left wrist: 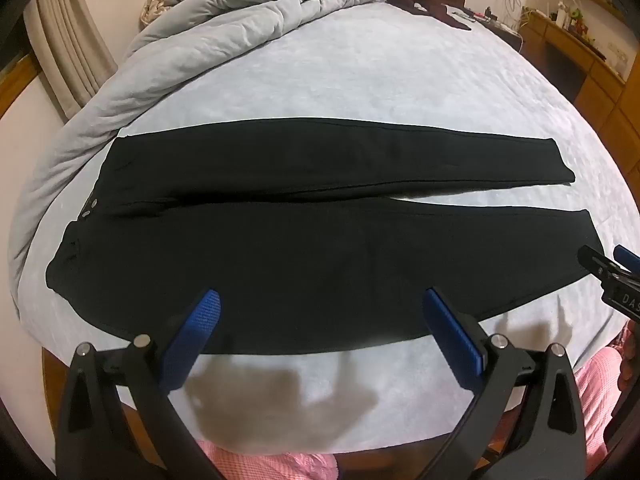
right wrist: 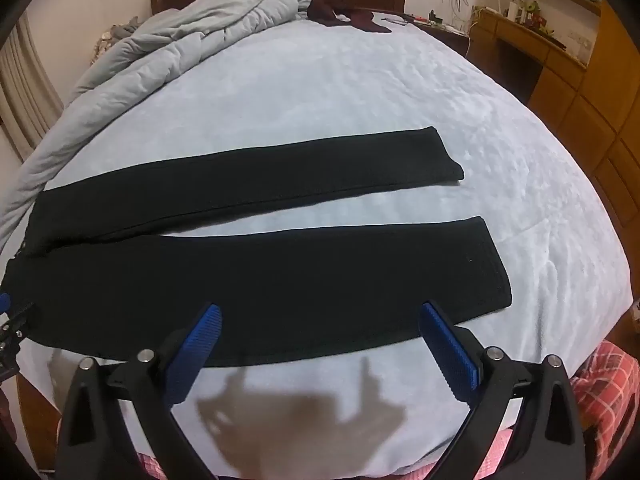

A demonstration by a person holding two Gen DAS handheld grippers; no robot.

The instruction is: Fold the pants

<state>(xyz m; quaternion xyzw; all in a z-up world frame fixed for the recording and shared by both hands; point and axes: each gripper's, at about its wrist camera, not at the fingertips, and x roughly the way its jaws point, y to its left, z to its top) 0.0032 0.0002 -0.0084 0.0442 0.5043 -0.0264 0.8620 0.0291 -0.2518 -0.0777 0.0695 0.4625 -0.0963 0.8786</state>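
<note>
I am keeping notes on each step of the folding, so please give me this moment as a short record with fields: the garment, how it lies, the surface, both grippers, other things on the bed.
garment: black fabric pants
layout: flat and unfolded, waistband at left, two legs pointing right with a gap between them
surface: pale blue quilted bed cover
left gripper: open, holds nothing, above the near leg
right gripper: open, holds nothing, above the near leg
other: crumpled grey duvet at far left
</note>
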